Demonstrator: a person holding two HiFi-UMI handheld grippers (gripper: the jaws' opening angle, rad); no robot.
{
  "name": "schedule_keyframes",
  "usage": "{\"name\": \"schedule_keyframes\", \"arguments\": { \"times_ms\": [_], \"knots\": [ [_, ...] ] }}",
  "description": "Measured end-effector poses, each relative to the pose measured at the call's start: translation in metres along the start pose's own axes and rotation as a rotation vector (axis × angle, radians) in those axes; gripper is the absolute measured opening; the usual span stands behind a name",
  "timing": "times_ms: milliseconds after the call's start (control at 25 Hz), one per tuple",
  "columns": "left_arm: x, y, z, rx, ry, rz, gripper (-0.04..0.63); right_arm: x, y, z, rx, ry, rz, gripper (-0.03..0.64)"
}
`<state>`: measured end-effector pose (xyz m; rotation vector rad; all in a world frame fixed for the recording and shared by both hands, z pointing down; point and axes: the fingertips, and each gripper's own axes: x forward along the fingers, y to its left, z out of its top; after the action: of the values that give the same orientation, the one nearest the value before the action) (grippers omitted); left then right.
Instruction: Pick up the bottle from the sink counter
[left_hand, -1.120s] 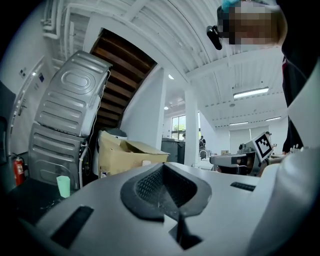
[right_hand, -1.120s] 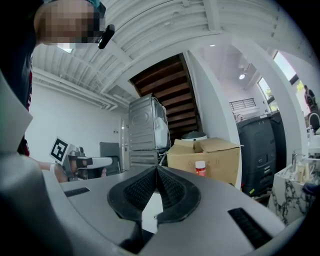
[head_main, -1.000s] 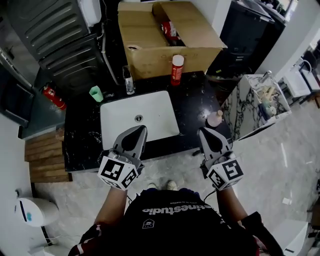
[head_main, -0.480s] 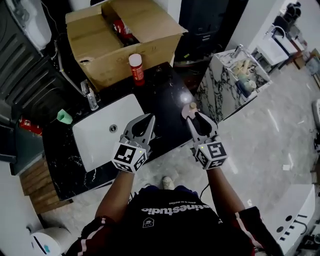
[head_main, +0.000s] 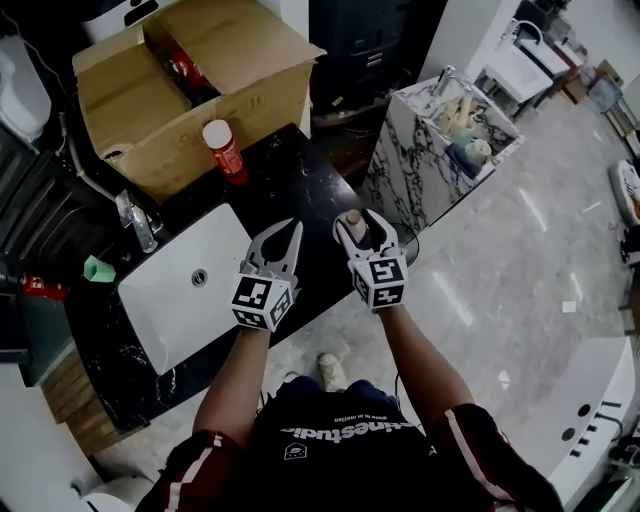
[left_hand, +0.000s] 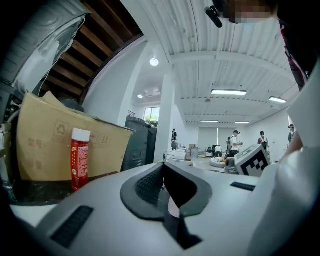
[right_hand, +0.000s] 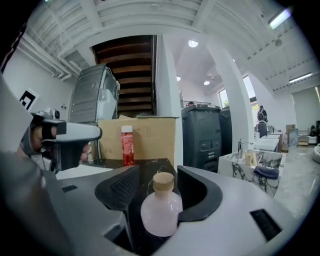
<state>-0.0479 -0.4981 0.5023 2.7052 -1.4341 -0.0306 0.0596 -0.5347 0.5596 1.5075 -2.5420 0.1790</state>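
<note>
Bottle (right_hand: 161, 209) check: it's a small, squat, round-shouldered thing in pale milky pink, glossy enough to catch the ceiling lights, with a short neck and a tan cork-looking stopper on top. No label that I can make out. It's upright.

Where it sits: on the black speckled counter (head_main: 300, 185), out toward the right-hand end and to the right of the white sink (head_main: 160, 310). Its base is hidden behind the gripper body in both views, so I can't tell if it's actually resting on the stone.

The right gripper (head_main: 356, 222) has its jaws spread wide with the pink one right in between them. In the right gripper view the bottle's side looks pressed up against the right-hand pad, while a dark gap shows on the left-hand side, so it isn't pinched from both sides.

The left gripper (head_main: 288, 232) hovers just beside it over the counter by the sink's right edge. Its jaws are drawn together, with only a pale sliver showing through between the pads, and nothing in them.

Further back there's a red container (head_main: 222, 150) with a white cap standing against an open cardboard box (head_main: 150, 100), well apart from both grippers.
</note>
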Motion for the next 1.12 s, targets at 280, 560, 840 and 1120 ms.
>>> {"name": "schedule_keyframes", "arguments": {
  "times_ms": [280,560,840,1120],
  "knots": [
    [-0.011,0.013,0.0,-0.014,0.029,0.032,0.015,0.025,-0.009,-0.025,-0.038,0.099,0.013,0.249],
    [-0.031,0.029,0.009,0.004,0.031,0.081,0.015,0.025,-0.01,-0.027,-0.045,0.106,0.005,0.164],
    [-0.056,0.033,0.02,0.015,0.02,0.105,0.014,0.017,0.004,-0.022,-0.062,0.11,0.028,0.163],
    [-0.107,0.04,0.038,0.05,0.031,0.164,0.014,-0.003,0.049,0.023,-0.102,0.055,0.118,0.163]
  ]
}}
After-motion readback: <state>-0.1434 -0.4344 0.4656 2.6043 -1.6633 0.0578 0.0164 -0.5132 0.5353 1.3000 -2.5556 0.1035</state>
